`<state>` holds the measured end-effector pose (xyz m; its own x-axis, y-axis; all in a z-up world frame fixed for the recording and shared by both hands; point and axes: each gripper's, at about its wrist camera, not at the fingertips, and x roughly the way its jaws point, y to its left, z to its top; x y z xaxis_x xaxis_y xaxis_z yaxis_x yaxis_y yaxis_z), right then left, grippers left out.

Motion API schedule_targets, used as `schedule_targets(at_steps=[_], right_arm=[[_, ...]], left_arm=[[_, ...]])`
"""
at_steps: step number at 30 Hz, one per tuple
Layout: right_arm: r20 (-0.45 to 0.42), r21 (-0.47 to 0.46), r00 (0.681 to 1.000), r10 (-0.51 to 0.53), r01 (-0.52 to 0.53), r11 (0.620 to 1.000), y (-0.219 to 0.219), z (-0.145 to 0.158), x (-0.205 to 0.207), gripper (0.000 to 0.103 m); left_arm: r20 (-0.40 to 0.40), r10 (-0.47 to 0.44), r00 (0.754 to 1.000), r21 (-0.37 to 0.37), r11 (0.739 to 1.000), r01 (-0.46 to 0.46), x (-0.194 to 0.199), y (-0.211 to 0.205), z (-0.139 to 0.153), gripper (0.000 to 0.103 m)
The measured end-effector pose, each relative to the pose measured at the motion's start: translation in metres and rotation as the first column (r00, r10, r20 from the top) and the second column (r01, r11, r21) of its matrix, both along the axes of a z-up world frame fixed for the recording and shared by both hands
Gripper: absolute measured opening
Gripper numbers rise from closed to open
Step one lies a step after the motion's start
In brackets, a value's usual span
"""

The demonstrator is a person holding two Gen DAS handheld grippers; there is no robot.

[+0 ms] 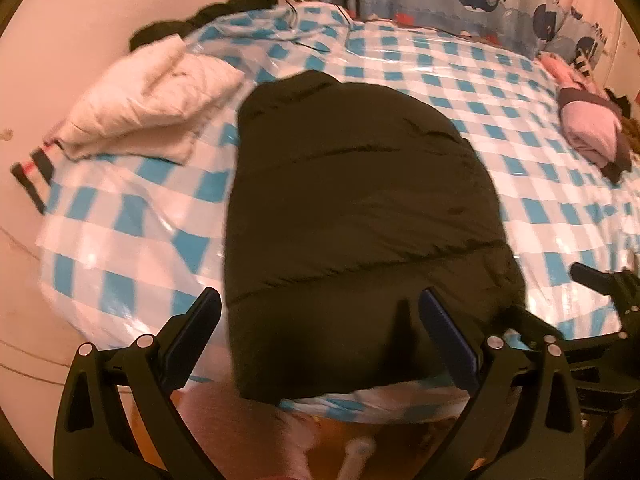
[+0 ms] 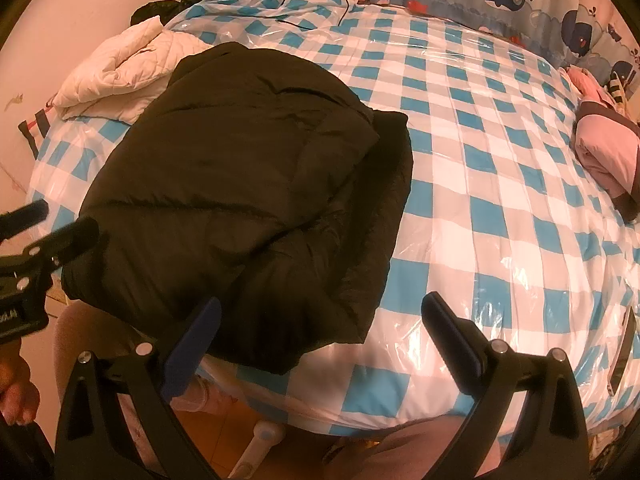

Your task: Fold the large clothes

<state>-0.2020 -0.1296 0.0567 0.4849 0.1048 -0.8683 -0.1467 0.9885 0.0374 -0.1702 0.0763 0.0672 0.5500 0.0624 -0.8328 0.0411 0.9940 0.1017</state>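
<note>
The black puffer jacket [image 2: 240,200] lies folded on the bed [image 2: 500,200], near its front edge. Both hand-held grippers, left hand-held gripper [image 1: 320,312] and right hand-held gripper [image 2: 320,320], hover spread, gripping nothing. A white quilted garment [image 1: 148,100] sits at ten o'clock.

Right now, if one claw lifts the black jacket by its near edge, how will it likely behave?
The black jacket looks puffy and quilted, so it is probably light for its bulk and floppy; its folded layers would likely sag open. The plastic sheet beneath looks glossy, so a push may slide the jacket rather than bunch it.
</note>
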Motion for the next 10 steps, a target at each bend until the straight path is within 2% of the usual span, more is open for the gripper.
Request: schedule_targets(at_steps=[1,5,10], right_arm=[[0.002,0.0,1.0,0.0,0.0,1.0,0.001,0.0,-0.001,0.096],[0.013,-0.001,1.0,0.002,-0.002,1.0,0.005,0.003,-0.006,0.096],[0.021,-0.001,1.0,0.001,-0.001,1.0,0.005,0.008,-0.017,0.096]], left_arm=[[-0.001,0.009,1.0,0.019,1.0,-0.009,0.0,0.0,0.0,0.095],[-0.059,0.018,0.998,-0.001,1.0,-0.018,0.006,0.001,-0.006,0.095],[-0.057,0.012,0.998,0.015,1.0,-0.011,0.002,-0.001,-0.006,0.095]])
